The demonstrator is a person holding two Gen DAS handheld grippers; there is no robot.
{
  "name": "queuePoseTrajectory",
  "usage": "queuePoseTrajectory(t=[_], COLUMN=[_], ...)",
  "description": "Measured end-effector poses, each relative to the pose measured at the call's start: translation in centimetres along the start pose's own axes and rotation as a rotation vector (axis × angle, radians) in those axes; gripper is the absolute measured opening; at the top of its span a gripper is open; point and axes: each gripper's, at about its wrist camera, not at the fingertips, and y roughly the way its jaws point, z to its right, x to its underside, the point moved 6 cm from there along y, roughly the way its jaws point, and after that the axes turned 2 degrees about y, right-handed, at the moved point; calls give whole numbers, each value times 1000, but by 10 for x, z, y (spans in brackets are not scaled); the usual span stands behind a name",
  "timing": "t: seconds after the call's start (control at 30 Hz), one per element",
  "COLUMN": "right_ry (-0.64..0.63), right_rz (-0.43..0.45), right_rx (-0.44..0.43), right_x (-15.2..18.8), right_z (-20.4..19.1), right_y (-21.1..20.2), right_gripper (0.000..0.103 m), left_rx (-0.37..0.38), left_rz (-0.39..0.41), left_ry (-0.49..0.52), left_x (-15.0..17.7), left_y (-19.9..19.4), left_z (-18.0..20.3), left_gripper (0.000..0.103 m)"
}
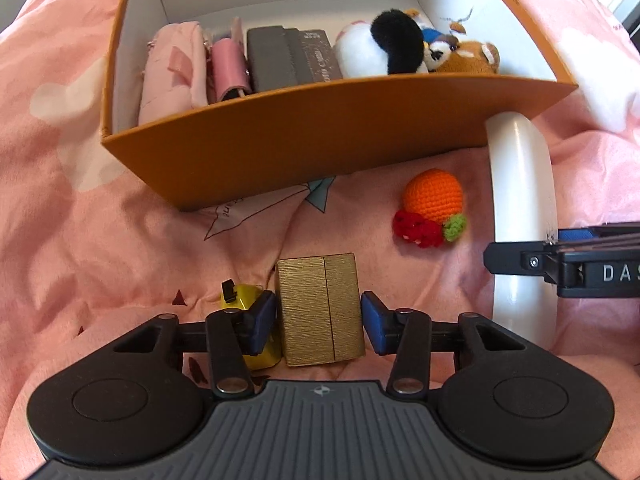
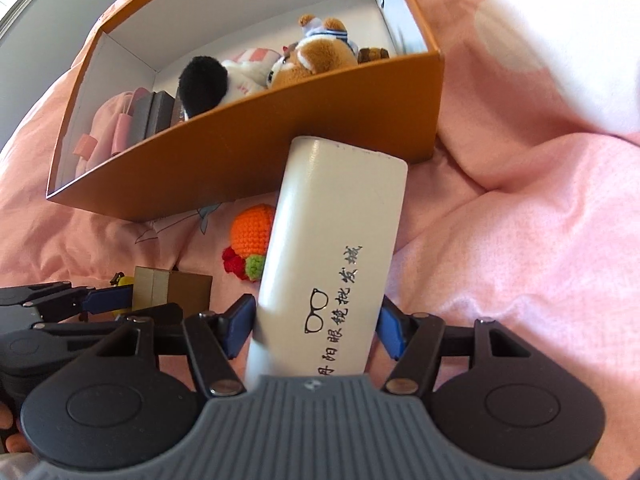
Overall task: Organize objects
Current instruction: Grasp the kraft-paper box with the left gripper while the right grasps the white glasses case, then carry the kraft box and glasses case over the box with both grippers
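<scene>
A pink bedspread (image 1: 100, 220) with white cloud shapes covers a bed, and an orange cardboard box (image 1: 304, 140) with a white interior sits on it.

The left gripper (image 1: 320, 320) is low over the bedspread, its blue fingers (image 1: 262, 322) spread wide on either side of a small gold box (image 1: 322, 308) that stands upright on the bed. The left finger sits right against the box's side; the right finger stands just beside the other side with a thin gap showing, so the box is bracketed but not clearly squeezed. A small yellow object (image 1: 248, 300) with a black clip lies just behind the left finger.

The right gripper (image 2: 316, 328) has its fingers (image 2: 240, 328) closed against both sides of a long white glasses case (image 2: 332, 248) printed with a spectacles drawing and Chinese characters. The case points forward, and its far end reaches the front wall of the orange box.

Between the two grippers, near the orange box, a crocheted orange fruit (image 1: 434, 196) with a red strawberry and a green tuft lies on the bedspread.

Inside the orange box, left to right, are a pink pouch (image 1: 172, 72), a smaller pink case (image 1: 228, 64), grey boxes (image 1: 288, 58), and plush toys (image 1: 420, 46), among them a black-and-white one and a brown one.
</scene>
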Motion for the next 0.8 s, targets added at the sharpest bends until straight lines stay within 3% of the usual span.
queuePoseTrajectory(t=[0.3,0.5,0.8], right_ry=[-20,-58,-166], right_rz=[68,144,241], right_rx=[-12,-57,-107], right_x=[0,-10,-60], right_z=[2,6,-9], right_y=[-29,-73,-120], right_gripper=[65,65,65], left_rx=[31,153,248], left_rz=[89,184,319], left_ry=[17,8,-2], left_x=[1,-10,-60], left_y=[-24,-65,-108], left_z=[-1,0,11], left_gripper=[52,52,51])
